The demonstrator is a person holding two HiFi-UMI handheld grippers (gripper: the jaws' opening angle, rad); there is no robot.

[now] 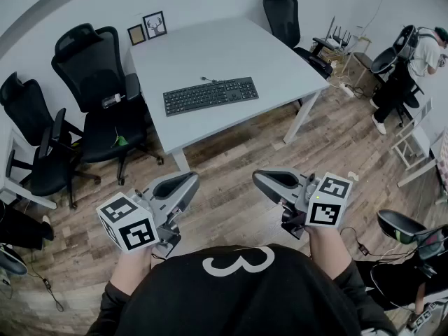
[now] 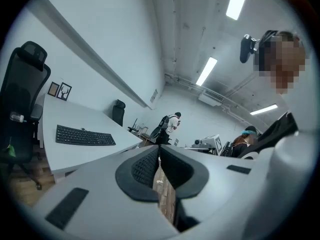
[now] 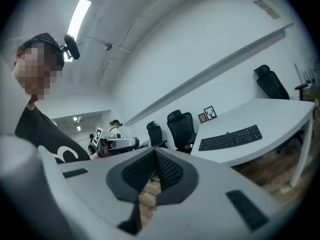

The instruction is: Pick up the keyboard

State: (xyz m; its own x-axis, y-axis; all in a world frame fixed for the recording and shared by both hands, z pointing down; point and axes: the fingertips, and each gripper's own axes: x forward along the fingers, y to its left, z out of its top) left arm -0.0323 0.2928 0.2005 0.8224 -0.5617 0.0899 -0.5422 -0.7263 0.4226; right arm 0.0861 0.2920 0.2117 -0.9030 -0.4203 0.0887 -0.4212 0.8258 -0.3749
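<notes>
The keyboard (image 1: pixel 211 95) lies flat on the white bench (image 1: pixel 231 47), close to the bench's front edge and about midway along it. Its long side runs along that edge. A thin cord (image 1: pixel 205 80) leaves the side of the keyboard that faces the bench's far edge. Nothing touches the keyboard. Two small picture frames (image 1: pixel 155 24) stand at the bench's far left corner, against the wall.

Both grippers are off the bench, held over the wooden floor (image 1: pixel 231 152) in front of it and well apart from the keyboard. The left gripper (image 1: pixel 190 182) is out in front of the bench's left part, and the right gripper (image 1: pixel 259 179) is out in front of its right part. Each is level and points toward the bench, angled a little inward. In each gripper's own view the jaws are pressed together at the tips, ribbed pad against ribbed pad. Nothing is between them, and only a sliver of floor shows through the slit lower down. The bench and keyboard appear at the left of the left gripper view and at the right of the right gripper view.

Black office chairs (image 1: pixel 91 68) stand just left of the bench, and another chair (image 1: pixel 282 9) stands at its far right corner. A person (image 1: pixel 423 51) stands well beyond the bench's right end.
</notes>
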